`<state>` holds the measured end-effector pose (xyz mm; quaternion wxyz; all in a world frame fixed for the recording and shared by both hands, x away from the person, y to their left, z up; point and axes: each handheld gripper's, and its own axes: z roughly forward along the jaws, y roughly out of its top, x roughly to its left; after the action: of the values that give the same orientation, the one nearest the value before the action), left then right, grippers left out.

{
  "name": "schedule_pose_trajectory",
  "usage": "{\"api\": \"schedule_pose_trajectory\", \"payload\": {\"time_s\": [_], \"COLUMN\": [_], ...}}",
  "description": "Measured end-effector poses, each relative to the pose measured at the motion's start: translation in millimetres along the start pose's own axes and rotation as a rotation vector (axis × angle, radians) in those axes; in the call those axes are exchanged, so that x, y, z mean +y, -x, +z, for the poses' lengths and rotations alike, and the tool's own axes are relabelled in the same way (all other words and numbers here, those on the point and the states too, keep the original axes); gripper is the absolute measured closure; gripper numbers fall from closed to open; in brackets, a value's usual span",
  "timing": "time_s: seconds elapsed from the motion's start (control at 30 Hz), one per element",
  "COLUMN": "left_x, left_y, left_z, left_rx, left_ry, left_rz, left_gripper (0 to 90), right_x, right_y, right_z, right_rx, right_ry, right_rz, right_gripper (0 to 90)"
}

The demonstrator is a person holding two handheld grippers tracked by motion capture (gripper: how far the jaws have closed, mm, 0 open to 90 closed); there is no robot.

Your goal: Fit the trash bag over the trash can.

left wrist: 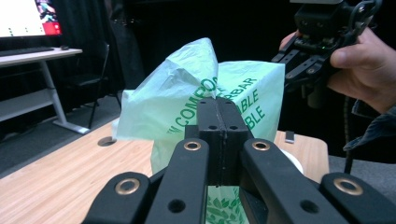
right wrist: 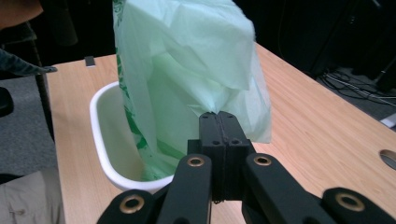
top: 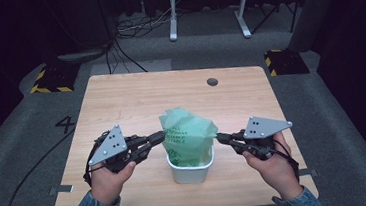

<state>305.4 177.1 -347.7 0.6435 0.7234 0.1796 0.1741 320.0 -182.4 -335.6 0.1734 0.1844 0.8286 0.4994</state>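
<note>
One white bin [top: 192, 171] sits on the table [top: 121, 103], near its front edge, with a green compostable bag [top: 188, 135] stuffed into it; bag bottom is inside the bin, most of the film billows up above the rim. Green print on the bag side facing left. Left claw [top: 160, 136] is left of the bin, clenched on the bag film at its left side; jaws pressed together with thin plastic between. Right claw [top: 220, 138] is right of the bin, jaws shut at the bag's right edge, film pinched at the tips. Round cable hole [top: 212, 82] in the table lies well behind the bin. White desk frame [top: 210, 5] stands on the floor far behind the bin. Nothing between claws and bag.
</note>
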Motion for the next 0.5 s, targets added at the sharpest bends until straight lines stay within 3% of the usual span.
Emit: {"api": "schedule_pose_trajectory", "payload": {"time_s": [0.1, 0.23, 0.37, 0.5], "left_x": [1.2, 2.4, -3.2, -12.3], "left_y": [-1.8, -5.5, -6.3, -3.2], "left_z": [-4.8, -15.5, -24.4, -27.4], "left_rx": [0.028, 0.056, 0.062, 0.056], "left_ry": [0.001, 0.014, 0.011, -0.004], "left_rz": [0.024, 0.027, 0.015, 0.019], "left_gripper": [90.0, 90.0, 90.0, 90.0], "right_x": [-0.8, -6.8, -16.8, -26.6], "right_y": [1.6, 5.9, 9.5, 9.1], "right_z": [-5.3, -16.2, -29.3, -29.9], "right_rx": [-0.020, -0.065, -0.090, -0.087], "right_ry": [-0.007, -0.018, -0.010, -0.029], "right_rz": [-0.005, -0.004, 0.020, 0.024], "right_gripper": [90.0, 90.0, 90.0, 90.0]}}
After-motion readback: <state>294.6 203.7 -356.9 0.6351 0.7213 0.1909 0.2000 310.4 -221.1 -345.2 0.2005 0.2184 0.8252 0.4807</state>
